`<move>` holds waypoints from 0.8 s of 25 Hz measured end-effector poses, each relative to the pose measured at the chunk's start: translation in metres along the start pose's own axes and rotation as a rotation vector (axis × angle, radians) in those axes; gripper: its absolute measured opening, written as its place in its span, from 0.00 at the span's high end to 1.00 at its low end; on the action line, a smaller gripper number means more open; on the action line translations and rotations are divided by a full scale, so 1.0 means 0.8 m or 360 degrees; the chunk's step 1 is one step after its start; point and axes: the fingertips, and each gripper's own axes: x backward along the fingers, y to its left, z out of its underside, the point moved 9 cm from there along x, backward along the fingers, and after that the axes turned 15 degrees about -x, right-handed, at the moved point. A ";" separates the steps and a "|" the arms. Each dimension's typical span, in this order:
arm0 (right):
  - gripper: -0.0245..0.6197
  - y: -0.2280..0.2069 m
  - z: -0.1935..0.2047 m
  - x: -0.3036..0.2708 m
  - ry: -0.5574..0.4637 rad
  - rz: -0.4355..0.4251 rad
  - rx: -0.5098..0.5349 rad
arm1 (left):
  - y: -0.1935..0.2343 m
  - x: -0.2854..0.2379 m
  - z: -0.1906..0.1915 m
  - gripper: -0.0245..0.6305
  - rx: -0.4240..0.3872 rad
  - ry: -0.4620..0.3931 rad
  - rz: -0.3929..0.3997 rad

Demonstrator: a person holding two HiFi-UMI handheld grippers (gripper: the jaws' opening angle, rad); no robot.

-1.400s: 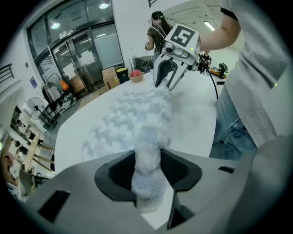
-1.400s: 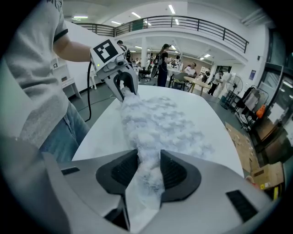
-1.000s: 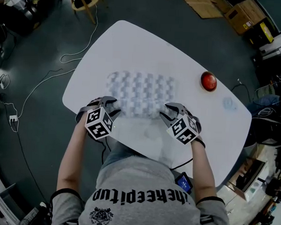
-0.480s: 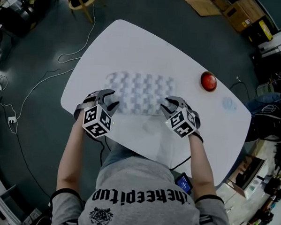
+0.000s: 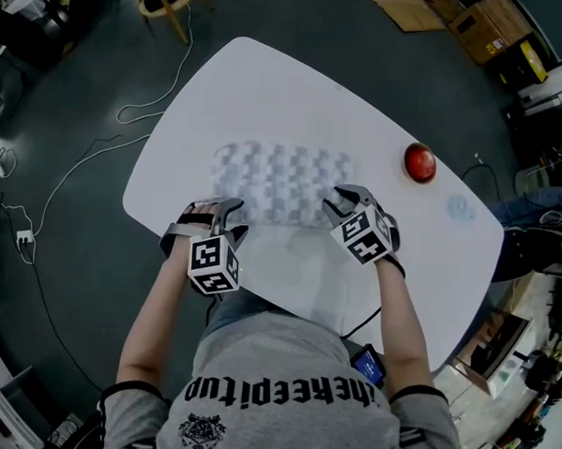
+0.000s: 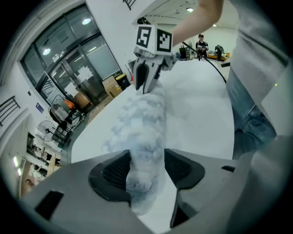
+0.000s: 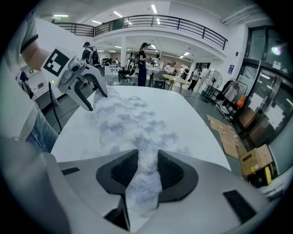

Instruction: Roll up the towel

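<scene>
Now right claw (image 7: 147, 167) pinches the pale blue-white checked fluffy towel (image 5: 279, 177); left claw (image 6: 146, 167) just spread, towel loose between.

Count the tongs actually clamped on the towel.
1. The right tongs pinch the towel's near edge at its right end. The left tongs, at the left end, have just been opening; the rolled edge sits between them, apparently loose.
</scene>
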 end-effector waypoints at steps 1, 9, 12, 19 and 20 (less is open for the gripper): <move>0.76 0.002 0.000 0.002 -0.0005 0.0003 0.0012 | -0.002 -0.006 0.002 0.62 -0.0007 0.0027 -0.0020; 0.74 0.031 0.009 0.036 -0.0119 0.0055 0.0242 | 0.005 -0.023 0.008 0.63 0.0032 0.0081 -0.0094; 0.66 0.053 0.018 0.040 -0.0119 0.0037 0.0402 | 0.008 -0.021 0.009 0.64 0.0043 0.0085 -0.0088; 0.56 0.068 0.053 -0.005 0.0054 0.0168 0.0653 | 0.012 -0.024 0.004 0.66 0.0078 0.0091 -0.0082; 0.56 0.066 0.053 -0.010 0.0065 0.0207 0.0659 | 0.013 -0.023 0.004 0.67 0.0083 0.0090 -0.0082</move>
